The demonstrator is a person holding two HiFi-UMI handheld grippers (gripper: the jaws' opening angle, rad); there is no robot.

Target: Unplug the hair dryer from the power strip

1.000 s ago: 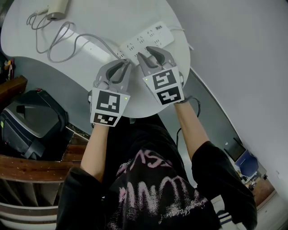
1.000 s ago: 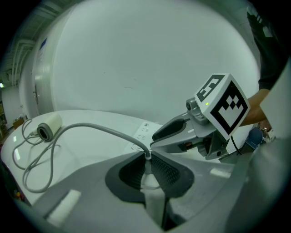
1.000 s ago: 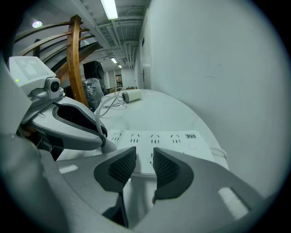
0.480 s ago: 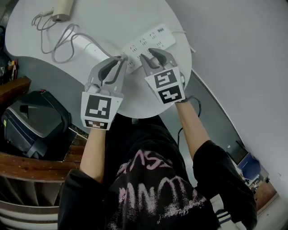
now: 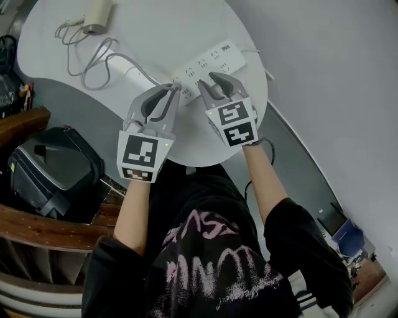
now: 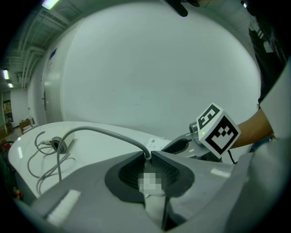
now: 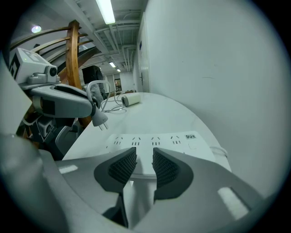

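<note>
My left gripper is shut on the white plug. The plug hangs just above the table beside the left end of the white power strip, its prongs bare. Its grey cord runs back across the table in loops to the cream hair dryer at the far left. My right gripper rests its tips on the near edge of the strip. Its jaws are almost together, with a narrow slit and nothing held.
The round white table ends close in front of me, and a pale wall rises at the right. A black machine and a wooden rail sit below on the left. A black cable hangs by the right forearm.
My left gripper has drawn the plug off the strip's left end and holds it a little clear. My right gripper has stayed on the strip.
</note>
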